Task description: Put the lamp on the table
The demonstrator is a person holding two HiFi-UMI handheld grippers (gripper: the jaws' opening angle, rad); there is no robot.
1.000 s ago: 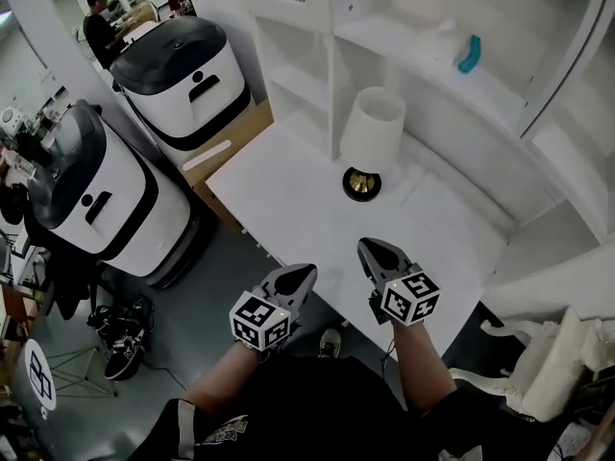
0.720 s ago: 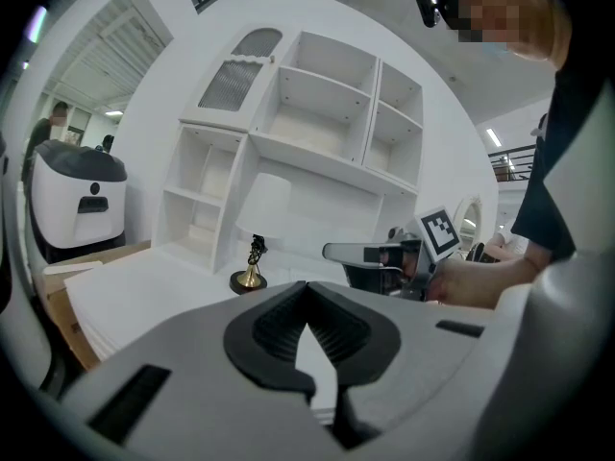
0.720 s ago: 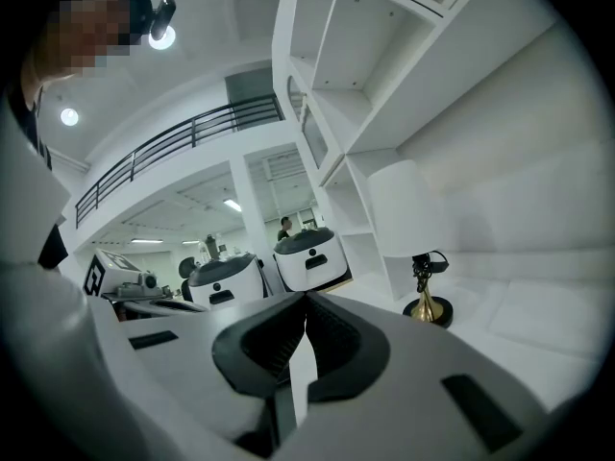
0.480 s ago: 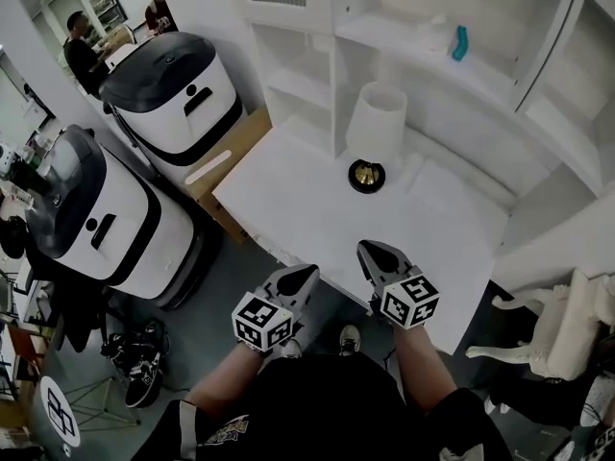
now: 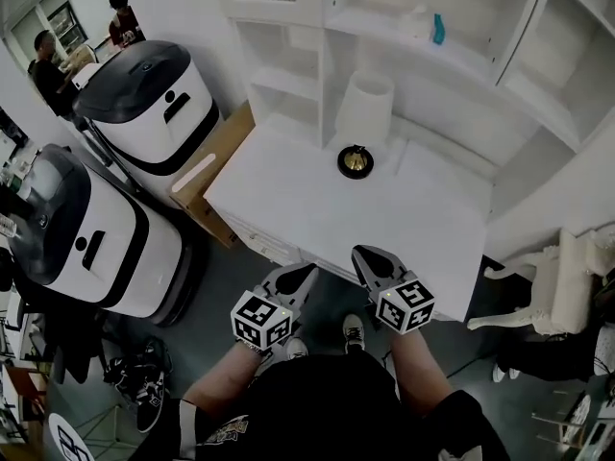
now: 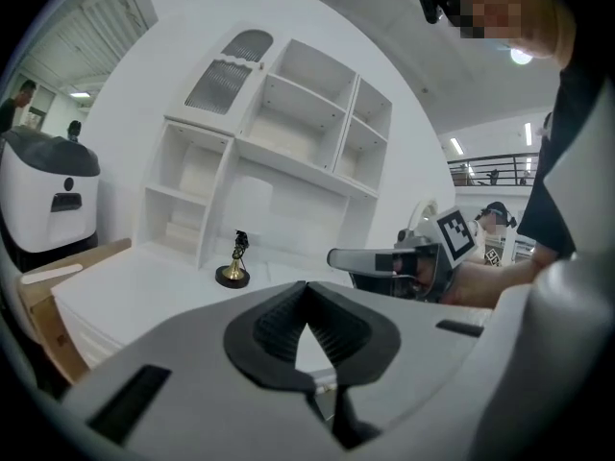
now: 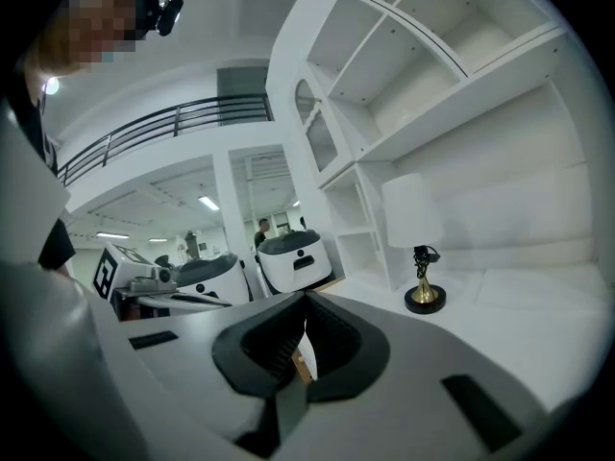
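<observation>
The lamp [image 5: 363, 111], with a white shade and a gold stem on a round black base, stands upright at the back of the white table [image 5: 307, 209], close to the shelving. It also shows in the left gripper view as the lamp [image 6: 232, 273] and in the right gripper view as the lamp [image 7: 421, 277]. My left gripper [image 5: 308, 271] and right gripper [image 5: 357, 254] hover side by side at the table's front edge, well short of the lamp. Both are shut with nothing between their jaws.
White shelving [image 5: 288, 75] rises behind the table, with a teal object [image 5: 438, 29] on a shelf. Two large white-and-black machines [image 5: 144, 94] [image 5: 86, 233] stand at the left, beside a wooden board [image 5: 216, 161]. A white chair [image 5: 567, 286] is at the right. People stand far left.
Both grippers have drawn back from over the table to its front edge, still shut and empty. The lamp has stayed in place and now looks farther away.
</observation>
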